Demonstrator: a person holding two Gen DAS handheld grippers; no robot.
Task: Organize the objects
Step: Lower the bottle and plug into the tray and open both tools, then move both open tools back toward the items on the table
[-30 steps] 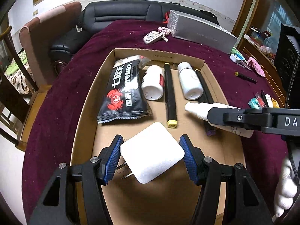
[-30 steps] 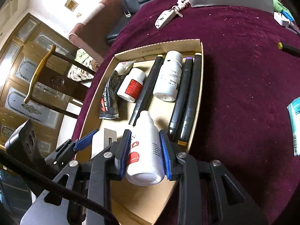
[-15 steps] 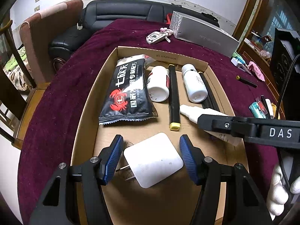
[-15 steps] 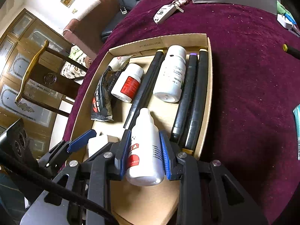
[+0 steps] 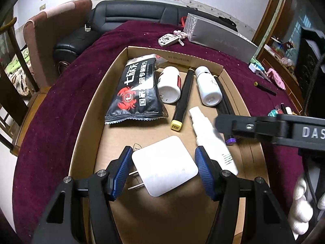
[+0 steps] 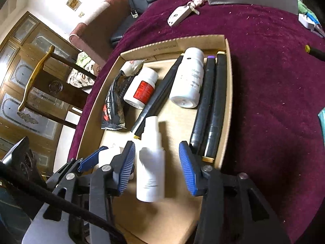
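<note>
Left wrist view: the left gripper [image 5: 162, 170] straddles a white charger [image 5: 164, 167] with its prongs pointing left. The pads stand at its two sides, and contact cannot be confirmed; whether it is clamped or merely bracketed I cannot tell. The charger sits low over the near floor of the cardboard box [image 5: 91, 109], a bare patch that suits it as a resting place. Farther in lie a black snack packet [image 5: 136, 93], a white jar [image 5: 169, 86], a black marker with a yellow cap [image 5: 182, 99] and a second white bottle [image 5: 208, 87], all laid lengthwise in a row, presumably to save room. The right gripper enters from the right edge, over a white dropper bottle [image 5: 211, 140]. A white-gloved hand [image 5: 302, 205] shows at lower right.

Right wrist view: the right gripper [image 6: 157, 165] is opening; its blue pads stand clear on both sides of the dropper bottle [image 6: 151, 162], which is blurred and appears to be lying on the box floor, nozzle towards the marker. It is released, not gripped. Two black markers [image 6: 211, 103] lie against the right wall of the box. The spot chosen continues the lengthwise row. Outside the box, on the maroon-covered table [image 6: 264, 81], a key fob [image 6: 179, 16] is yet to be sorted.
</note>
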